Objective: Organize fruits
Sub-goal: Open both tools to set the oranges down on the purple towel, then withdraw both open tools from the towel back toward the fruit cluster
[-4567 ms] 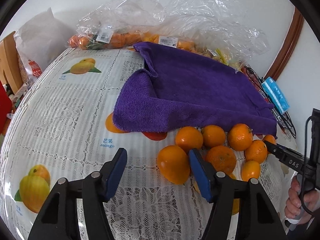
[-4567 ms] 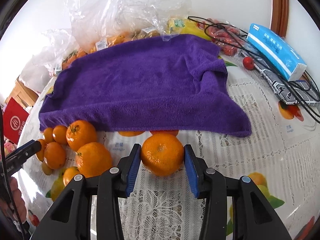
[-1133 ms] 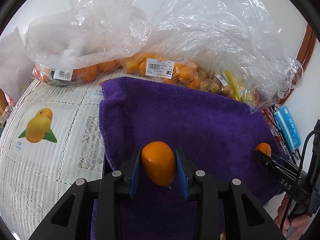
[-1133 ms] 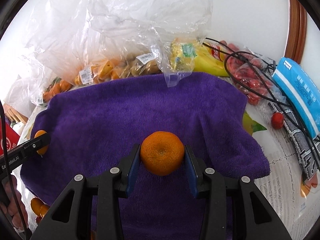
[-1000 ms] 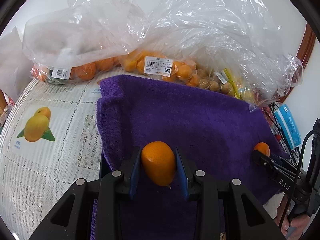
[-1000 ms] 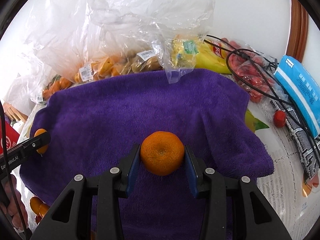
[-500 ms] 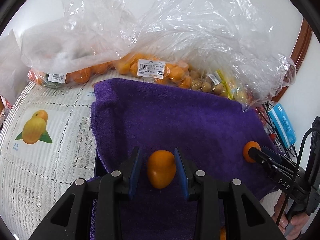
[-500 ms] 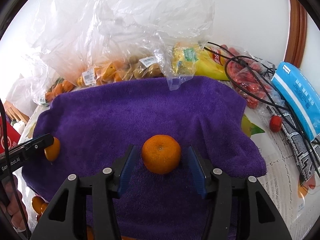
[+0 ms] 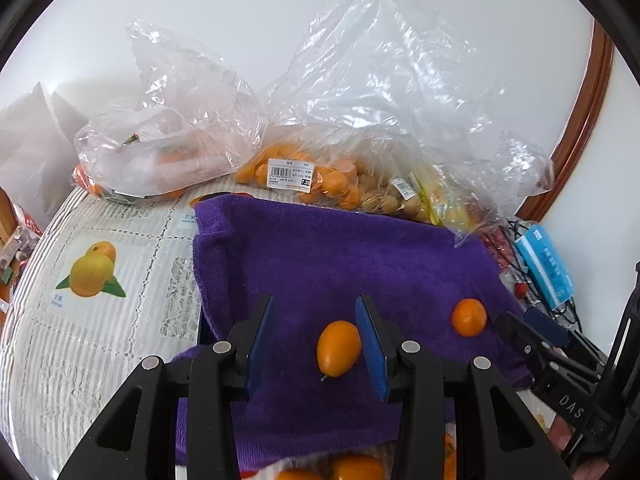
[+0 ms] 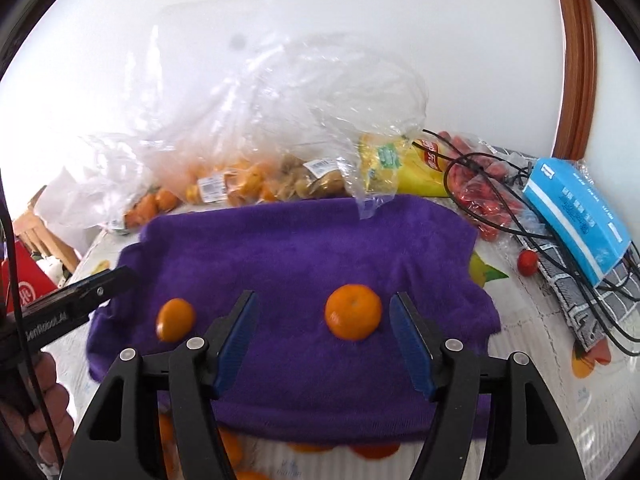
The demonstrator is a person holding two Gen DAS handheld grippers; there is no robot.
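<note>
Oranges, one oval [image 9: 338,347] and one round [image 10: 353,317], sit side by side on the purple towel [image 9: 340,264] so they stay put, because the left hand-held gripper [image 9: 316,338] and right hand-held gripper [image 10: 327,338] have just been opening and let go.

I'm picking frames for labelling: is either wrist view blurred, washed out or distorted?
Left wrist view: sharp, the oval orange crisp on the purple towel; glare on the plastic bags. Right wrist view: softer, with motion smear on the round orange, and the wall overexposed. Both show fisheye bending and dark corners.
</note>
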